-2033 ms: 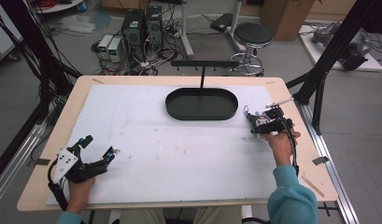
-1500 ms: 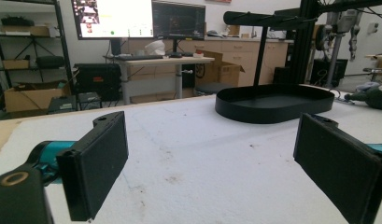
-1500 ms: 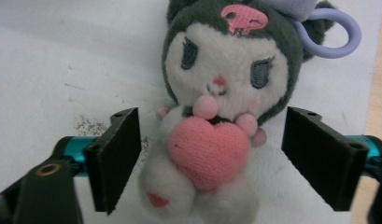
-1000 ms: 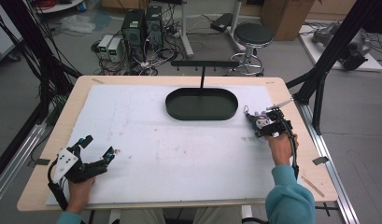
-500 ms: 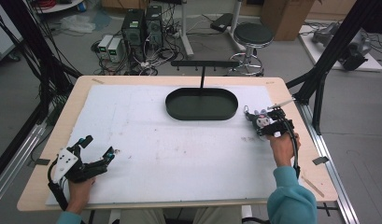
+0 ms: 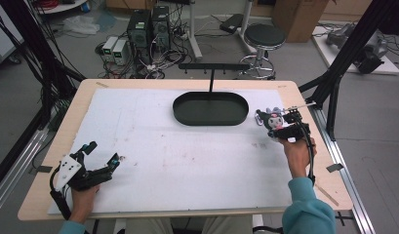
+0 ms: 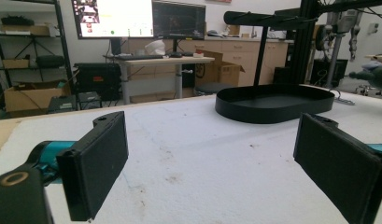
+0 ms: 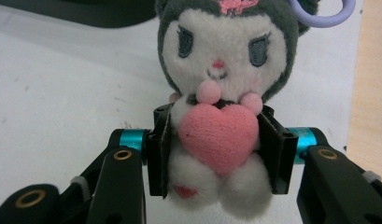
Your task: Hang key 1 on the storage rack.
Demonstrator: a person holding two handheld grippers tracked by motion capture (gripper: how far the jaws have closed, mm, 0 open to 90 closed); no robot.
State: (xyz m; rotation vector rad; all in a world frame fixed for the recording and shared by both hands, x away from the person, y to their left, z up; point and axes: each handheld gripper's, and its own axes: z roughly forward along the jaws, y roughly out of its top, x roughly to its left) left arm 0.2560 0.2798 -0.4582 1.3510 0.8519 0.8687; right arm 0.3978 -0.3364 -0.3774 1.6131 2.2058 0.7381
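A plush toy (image 6: 271, 118) with a dark hood, a white face and a pink heart on its chest (image 8: 218, 136) hangs just above the table's right side. My right gripper (image 6: 276, 126) is shut on the plush toy's body, one pad against each side (image 8: 219, 154). A lilac ring (image 8: 338, 14) sits on the toy's head. At the front left of the table, my left gripper (image 6: 103, 152) rests open, with nothing between its wide-set jaws (image 7: 207, 163).
A black oval tray (image 6: 181, 115) lies at the table's far middle, left of the plush toy, also seen in the left gripper view (image 7: 272, 112). A black T-shaped rack (image 6: 214, 66) rises behind it. White foam sheet (image 6: 187, 161) covers the table. The wooden edge (image 6: 329, 156) runs along the right.
My right gripper has risen slightly with the plush toy in it. The left gripper has stayed where it was.
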